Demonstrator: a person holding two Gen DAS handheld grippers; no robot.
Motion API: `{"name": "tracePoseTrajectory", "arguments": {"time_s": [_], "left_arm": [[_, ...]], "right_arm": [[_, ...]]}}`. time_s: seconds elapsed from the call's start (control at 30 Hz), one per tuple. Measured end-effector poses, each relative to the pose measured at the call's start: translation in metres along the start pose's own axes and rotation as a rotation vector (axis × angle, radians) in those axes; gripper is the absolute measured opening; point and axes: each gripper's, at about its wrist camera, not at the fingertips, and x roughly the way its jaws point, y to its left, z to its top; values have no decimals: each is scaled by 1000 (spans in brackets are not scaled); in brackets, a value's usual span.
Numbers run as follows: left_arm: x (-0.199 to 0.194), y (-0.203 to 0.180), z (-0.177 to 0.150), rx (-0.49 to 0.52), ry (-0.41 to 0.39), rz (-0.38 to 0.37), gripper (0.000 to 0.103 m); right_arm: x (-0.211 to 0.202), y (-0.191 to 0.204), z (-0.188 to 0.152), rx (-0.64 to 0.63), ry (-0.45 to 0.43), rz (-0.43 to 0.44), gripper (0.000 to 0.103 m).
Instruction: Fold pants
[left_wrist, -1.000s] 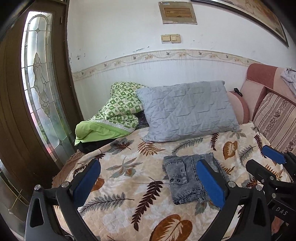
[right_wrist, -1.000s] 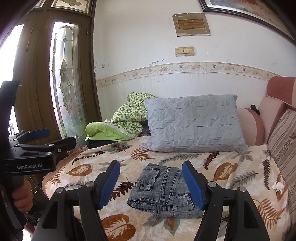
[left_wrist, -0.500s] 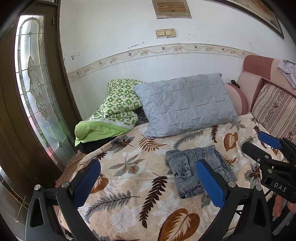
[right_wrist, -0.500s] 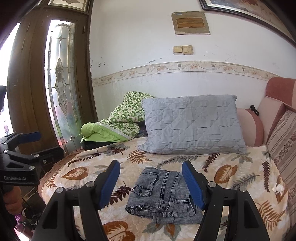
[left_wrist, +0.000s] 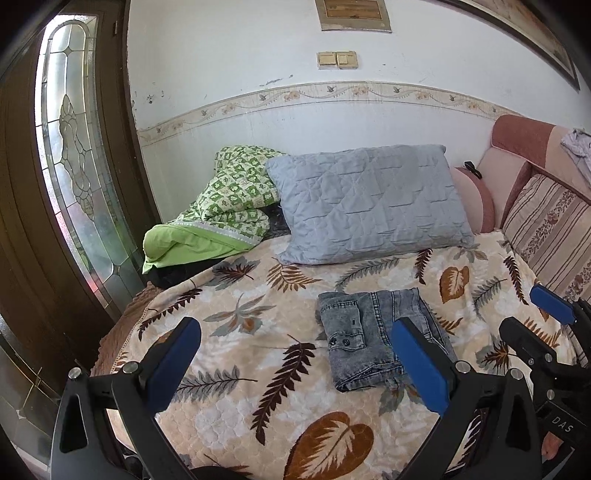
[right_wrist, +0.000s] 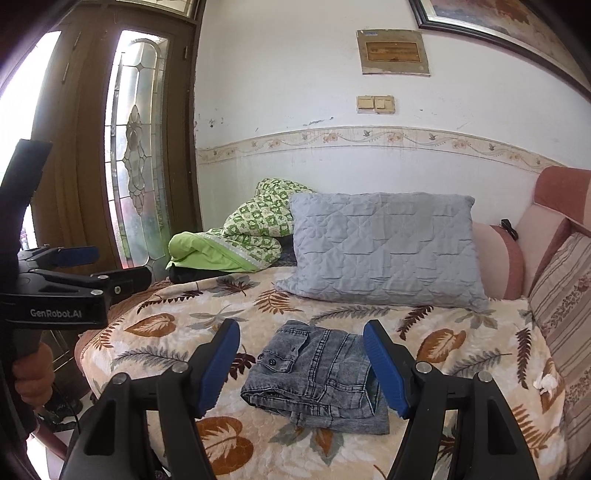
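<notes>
Grey washed-denim pants (left_wrist: 373, 338) lie folded into a compact stack on the leaf-print bedspread (left_wrist: 258, 350); in the right wrist view the pants (right_wrist: 314, 373) sit between and beyond the blue pads. My left gripper (left_wrist: 299, 363) hangs open above the near part of the bed, empty, with the pants behind its right finger. My right gripper (right_wrist: 303, 365) is open too, held back from the pants and touching nothing. From the left wrist view the right gripper (left_wrist: 537, 317) shows at the right edge, and the left gripper (right_wrist: 99, 266) appears at the left of the right wrist view, held by a hand (right_wrist: 33, 373).
A grey quilted pillow (left_wrist: 369, 203) leans on the wall behind the pants. A green patterned blanket (left_wrist: 229, 206) is bundled at the back left. Striped and pink cushions (left_wrist: 546, 229) line the right side. A wooden door with a leaded glass panel (left_wrist: 70, 166) stands at the left.
Both views have shifted slightly, so the pants sit a little differently in frame. The pants lie still and both grippers stay open.
</notes>
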Motion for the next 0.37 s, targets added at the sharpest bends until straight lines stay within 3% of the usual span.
{"name": "tracePoseTrajectory", "arguments": {"time_s": [0.27,0.37], "left_arm": [[22,-19,4,31,8,-45,103],[41,-19,1,43,32,-27,103]], "right_arm": [[9,-29,-13,81,26,-25,73],[22,-38,-15,109,47,-19,73]]}}
